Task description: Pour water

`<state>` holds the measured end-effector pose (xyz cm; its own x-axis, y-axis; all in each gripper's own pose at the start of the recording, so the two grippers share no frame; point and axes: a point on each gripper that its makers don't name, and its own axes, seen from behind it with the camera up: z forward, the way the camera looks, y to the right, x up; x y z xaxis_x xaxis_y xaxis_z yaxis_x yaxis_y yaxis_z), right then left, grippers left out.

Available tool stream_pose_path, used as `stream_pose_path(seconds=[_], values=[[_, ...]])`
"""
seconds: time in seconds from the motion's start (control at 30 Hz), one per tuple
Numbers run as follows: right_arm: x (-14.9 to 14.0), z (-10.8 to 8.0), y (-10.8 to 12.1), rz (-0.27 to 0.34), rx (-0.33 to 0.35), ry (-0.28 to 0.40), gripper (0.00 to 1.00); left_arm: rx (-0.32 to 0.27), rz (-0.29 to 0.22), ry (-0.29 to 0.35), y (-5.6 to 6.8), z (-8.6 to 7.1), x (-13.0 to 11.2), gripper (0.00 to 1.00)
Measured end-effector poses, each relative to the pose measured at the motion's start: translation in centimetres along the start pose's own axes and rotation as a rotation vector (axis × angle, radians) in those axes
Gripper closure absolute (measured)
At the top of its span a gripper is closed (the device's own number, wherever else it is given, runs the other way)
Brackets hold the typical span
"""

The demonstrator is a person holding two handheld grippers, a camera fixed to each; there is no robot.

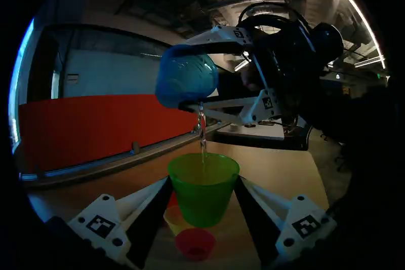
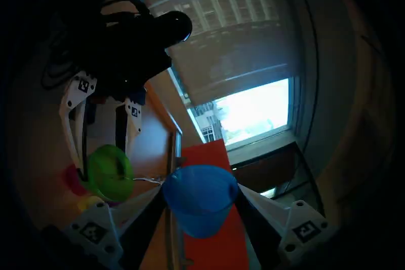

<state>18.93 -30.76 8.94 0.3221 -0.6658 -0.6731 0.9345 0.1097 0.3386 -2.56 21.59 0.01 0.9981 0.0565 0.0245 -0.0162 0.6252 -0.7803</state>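
Clearly, you were in the middle of the pour. Your left gripper (image 1: pixel 202 181) had its fingers spread to about the width of the green cup (image 1: pixel 203 196) and pressed on its sides, one finger to the left and one to the right. You held the cup upright between them, its mouth free above the fingertips, so that it could take the stream. Lower down between those fingers, a yellow cup (image 1: pixel 173 218) and a small red cup (image 1: pixel 195 243) sat on the table (image 1: pixel 288 168), out of the pour's way.

Straight above the green cup's mouth, the water (image 1: pixel 202 136) fell in a thin line from the lip of the blue cup (image 1: pixel 185 75), which you had tipped well over. Your right gripper (image 2: pixel 200 193) clamped that blue cup between both fingers, opened to about the cup's width. In the right gripper view the green cup lay beyond and to the left of its left finger, with the stream bridging the two.

I judged that you held the lip near the rim to keep the fall short and avoid splashing. How full the green cup was, I could not tell.
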Motion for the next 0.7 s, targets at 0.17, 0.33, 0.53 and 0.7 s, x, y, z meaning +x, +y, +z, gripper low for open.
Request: stream_pose_path(seconds=[0.17, 0.33, 0.53, 0.7], values=[[0.19, -0.01, 0.21, -0.016, -0.006, 0.003, 0.09, -0.001, 0.000, 0.003, 0.05, -0.01, 0.20, 0.15], [0.37, -0.04, 0.40, -0.042, -0.014, 0.001, 0.09, -0.001, 0.001, 0.004, 0.14, -0.02, 0.24, 0.15], [0.51, -0.01, 0.56, -0.064, -0.022, 0.004, 0.09, -0.003, 0.005, 0.003, 0.25, 0.07, 0.28, 0.15], [0.46, -0.02, 0.74, -0.082, -0.028, 0.004, 0.09, -0.002, 0.008, 0.002, 0.29, 0.21, 0.31, 0.15]])
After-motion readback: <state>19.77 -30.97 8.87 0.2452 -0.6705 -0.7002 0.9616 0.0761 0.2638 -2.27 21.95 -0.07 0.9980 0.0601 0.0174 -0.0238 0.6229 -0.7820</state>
